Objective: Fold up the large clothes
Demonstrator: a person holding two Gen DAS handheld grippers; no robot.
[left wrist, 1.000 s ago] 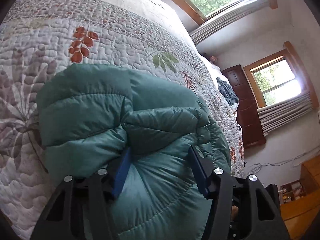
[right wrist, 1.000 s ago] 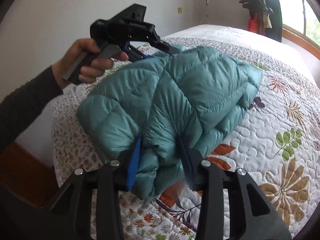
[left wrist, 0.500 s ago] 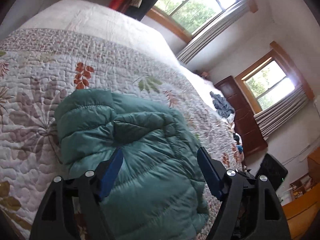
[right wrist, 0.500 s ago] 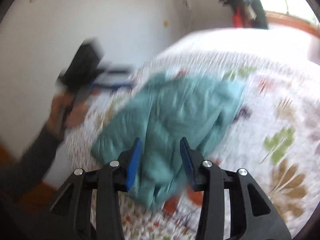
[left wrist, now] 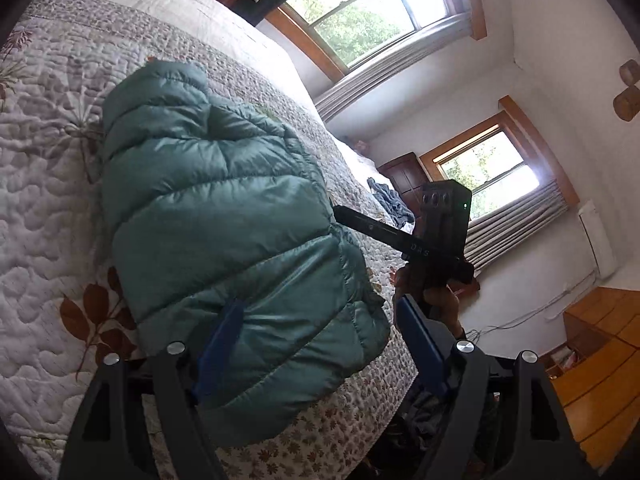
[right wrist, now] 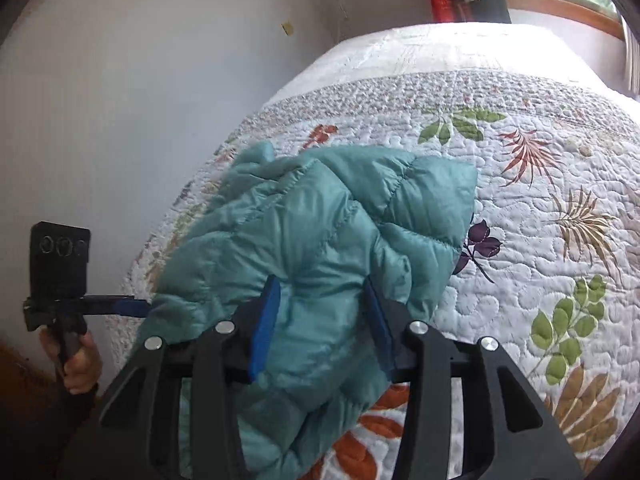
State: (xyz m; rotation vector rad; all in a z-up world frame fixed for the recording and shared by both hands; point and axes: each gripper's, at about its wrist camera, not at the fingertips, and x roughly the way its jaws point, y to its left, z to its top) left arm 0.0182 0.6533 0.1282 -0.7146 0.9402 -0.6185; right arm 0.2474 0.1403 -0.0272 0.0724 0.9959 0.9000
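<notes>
A teal puffer jacket (left wrist: 224, 216) lies folded into a thick bundle on the quilted bed (left wrist: 44, 216). My left gripper (left wrist: 320, 340) stands wide open at the jacket's near end, its blue pads (left wrist: 220, 340) not pinching the fabric. My right gripper (right wrist: 320, 316) is shut on the jacket (right wrist: 328, 248), with puffy fabric bulging between its pads and drooping below them. In the left wrist view the right gripper (left wrist: 340, 213) reaches the jacket's far edge, held by a hand (left wrist: 436, 300). In the right wrist view the left gripper (right wrist: 138, 307) touches the jacket's left edge.
The bundle sits near the bed's corner, with the floral quilt (right wrist: 540, 208) stretching away beyond it. A white wall (right wrist: 120, 100) stands close on one side. Windows (left wrist: 372, 4), a dark dresser (left wrist: 404, 176) and a wooden floor (left wrist: 592, 380) lie past the bed's edge.
My left gripper has opened, let go of the jacket and drawn back a little. The right gripper swung quickly and still holds the jacket, which now lies flatter on the bed.
</notes>
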